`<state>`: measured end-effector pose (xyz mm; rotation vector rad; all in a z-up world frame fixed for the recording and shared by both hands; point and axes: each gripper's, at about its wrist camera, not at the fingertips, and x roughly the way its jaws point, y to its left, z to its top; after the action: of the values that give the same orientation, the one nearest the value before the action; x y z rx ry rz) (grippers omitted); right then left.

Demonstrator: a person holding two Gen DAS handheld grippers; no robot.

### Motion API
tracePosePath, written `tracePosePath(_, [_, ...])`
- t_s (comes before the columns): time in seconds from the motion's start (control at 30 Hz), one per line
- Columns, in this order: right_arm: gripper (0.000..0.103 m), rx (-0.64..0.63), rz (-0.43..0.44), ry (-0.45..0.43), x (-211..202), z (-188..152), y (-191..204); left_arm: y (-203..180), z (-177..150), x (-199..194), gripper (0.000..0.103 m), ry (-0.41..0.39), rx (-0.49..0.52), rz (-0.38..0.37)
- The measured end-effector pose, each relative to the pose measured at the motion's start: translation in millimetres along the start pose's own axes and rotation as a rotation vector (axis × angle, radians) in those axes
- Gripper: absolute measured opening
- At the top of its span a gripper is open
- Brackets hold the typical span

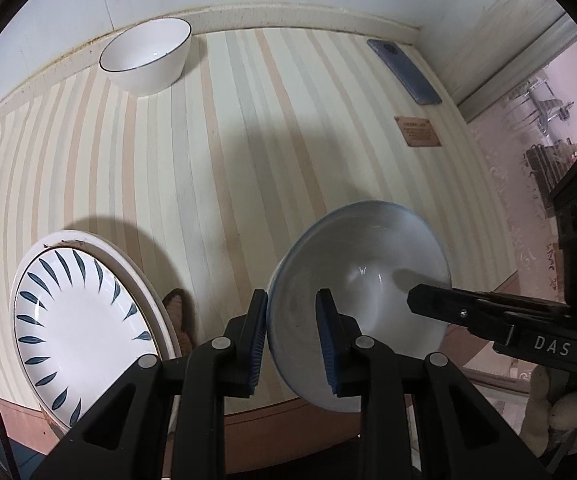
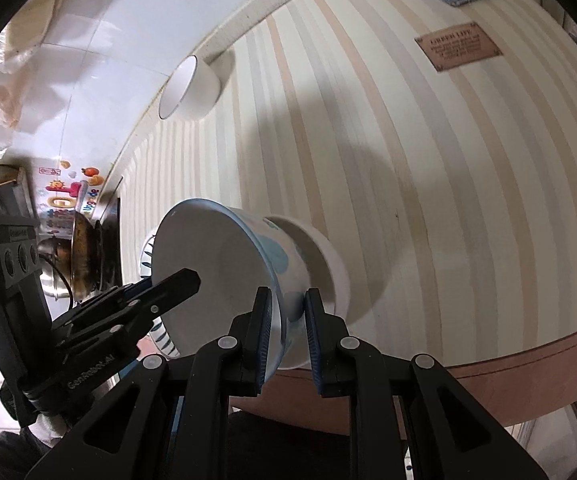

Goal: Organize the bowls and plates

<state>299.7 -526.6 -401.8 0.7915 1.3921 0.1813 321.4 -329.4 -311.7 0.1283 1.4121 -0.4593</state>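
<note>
Blue-rimmed bowl [image 1: 360,280]: tipped on its side just to the right of the leaf-pattern plate [image 1: 80,320], at the near edge of the striped desk [image 1: 248,160], mouth turned toward the left claw. Seemingly raised off the desk. In the right wrist view, shown with blue patches on the outer wall and a white foot or second bowl behind it; impossible to say which.

Left claw [image 1: 293,320]: pinching the rim on the side nearer the plate, one blue pad outside the wall and one inside. Right claw [image 2: 288,320]: pinching the rim on the side away from the plate, again one pad inside and one outside.

Likely glazed ceramic: stiff, fairly heavy for its size, smooth enough to slide between pads, and apt to chip or shatter if dropped or knocked against the plate. Best held as now, by the rim wall with pads square across it and set deep. Safer with two opposite grips than one, since a single rim pinch would let it swing. Worth setting down gently, foot first.

Farther out: white bowl with a dark rim [image 1: 144,56] well beyond the plate, against the back ledge. Blue phone [image 1: 404,72] far beyond the plate and to its right, near the back corner. Small brown plaque [image 1: 418,131] just nearer than the phone.
</note>
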Motion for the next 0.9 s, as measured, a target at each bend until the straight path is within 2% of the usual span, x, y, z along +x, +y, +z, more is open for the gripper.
tracePosePath(0.4, [0.019, -0.040, -0.058, 0.045, 13, 7, 0, -4, -1, 16, 0.022, 0.038, 0.001, 0.031])
tracePosePath(0.9, [0.021, -0.019, -0.065, 0.069, 13, 19, 1, -3, -1, 23, 0.022, 0.055, -0.019, 0.037])
